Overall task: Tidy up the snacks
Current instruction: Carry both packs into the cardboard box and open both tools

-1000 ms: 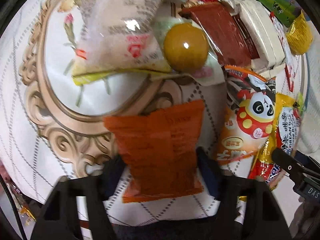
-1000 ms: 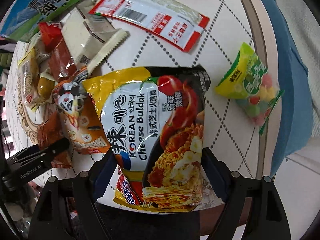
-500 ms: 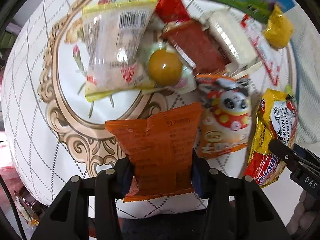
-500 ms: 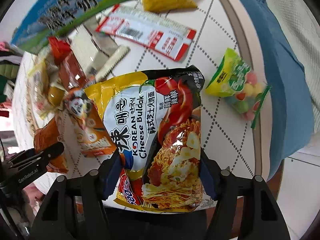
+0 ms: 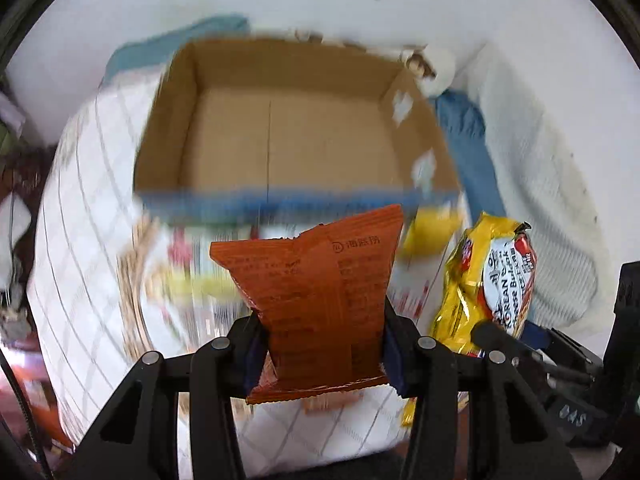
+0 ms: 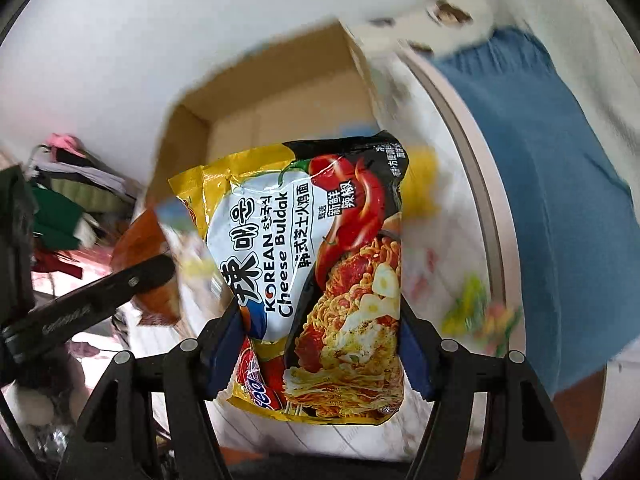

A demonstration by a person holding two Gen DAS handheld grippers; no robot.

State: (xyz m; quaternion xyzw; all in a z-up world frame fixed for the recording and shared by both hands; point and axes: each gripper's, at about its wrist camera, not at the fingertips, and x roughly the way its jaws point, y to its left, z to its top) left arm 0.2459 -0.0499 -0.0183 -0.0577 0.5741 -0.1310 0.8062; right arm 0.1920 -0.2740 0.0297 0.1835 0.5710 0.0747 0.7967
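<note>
— Claw states? Left claw (image 5: 322, 350) first.
— Clamped on an orange packet (image 5: 316, 304), flat, dark print on its back, top edge torn and jagged. It stands up between the pads, clear of the worktop (image 5: 76, 216).
— And the right claw (image 6: 322, 340)?
— Gripping a yellow and black noodle bag (image 6: 316, 276), glossy and crinkled, chillies and noodles pictured.
— Where's the cardboard box (image 5: 288, 120)?
— At twelve o'clock beyond the packet, open. The noodle bag sits at three o'clock.
</note>
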